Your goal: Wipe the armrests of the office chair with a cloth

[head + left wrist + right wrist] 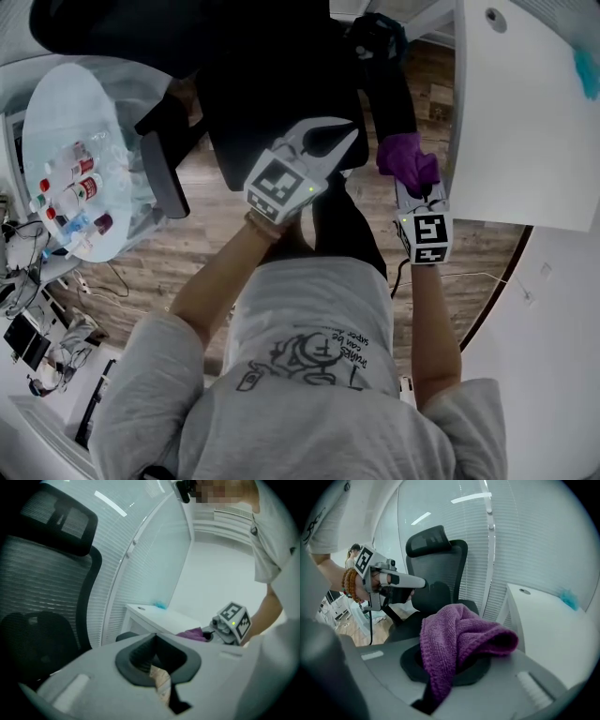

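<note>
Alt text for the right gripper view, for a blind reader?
The right gripper is shut on a bunched purple terry cloth. Behind stand a black mesh office chair, the left gripper at left, and a white desk at right.

A purple cloth (pixel 459 639) of nubbly looped pile is seen, soft and matt. The black office chair (pixel 436 569) is backed with fine woven mesh, framed in matt plastic. The white bench (pixel 553 620) is finished smooth, with a faint sheen. The floor (pixel 192 202) is laid in brown wood-grain planks. The left gripper (pixel 333 139) is moulded in smooth matt plastic.
</note>
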`<state>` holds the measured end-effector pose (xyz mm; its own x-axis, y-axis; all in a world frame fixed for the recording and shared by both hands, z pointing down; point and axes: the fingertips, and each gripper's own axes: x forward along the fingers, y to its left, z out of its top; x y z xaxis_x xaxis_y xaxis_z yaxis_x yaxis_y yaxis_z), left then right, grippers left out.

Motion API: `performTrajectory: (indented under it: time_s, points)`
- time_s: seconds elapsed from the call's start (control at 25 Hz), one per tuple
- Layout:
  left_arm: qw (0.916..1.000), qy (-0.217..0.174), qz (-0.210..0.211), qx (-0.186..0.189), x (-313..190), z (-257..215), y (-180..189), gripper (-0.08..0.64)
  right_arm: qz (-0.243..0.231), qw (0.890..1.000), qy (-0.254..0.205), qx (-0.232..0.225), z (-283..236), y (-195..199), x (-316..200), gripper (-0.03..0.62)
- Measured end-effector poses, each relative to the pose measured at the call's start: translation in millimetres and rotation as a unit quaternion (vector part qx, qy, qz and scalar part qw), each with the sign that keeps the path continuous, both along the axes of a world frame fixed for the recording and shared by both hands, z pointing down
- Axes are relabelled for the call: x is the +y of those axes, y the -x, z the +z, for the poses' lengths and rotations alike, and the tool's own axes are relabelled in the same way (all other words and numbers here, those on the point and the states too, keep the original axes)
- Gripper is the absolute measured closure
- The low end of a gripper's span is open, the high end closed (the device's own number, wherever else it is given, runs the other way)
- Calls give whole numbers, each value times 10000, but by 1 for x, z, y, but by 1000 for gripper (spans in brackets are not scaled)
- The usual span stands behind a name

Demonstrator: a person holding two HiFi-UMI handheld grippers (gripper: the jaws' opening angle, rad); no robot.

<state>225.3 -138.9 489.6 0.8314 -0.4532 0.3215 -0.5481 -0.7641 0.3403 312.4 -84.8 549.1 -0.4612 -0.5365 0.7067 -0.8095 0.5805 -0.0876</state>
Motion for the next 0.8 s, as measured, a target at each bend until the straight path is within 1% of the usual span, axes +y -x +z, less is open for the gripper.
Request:
performTrajectory:
  time_s: [0.16,0.4,0.8]
  points:
    - [10000,-54,-13,76,1,-25,0,560,35,9994,-293,-160,-30,2,-12,557]
    - [9996,-171,-111,203,9,-78,2,560,23,9959,-790,-429,-97,12,-23,557]
    - [9963,-642,-478,311,23,-171,25,560,-162,9858,-1443,-845,-212,44,-22,557]
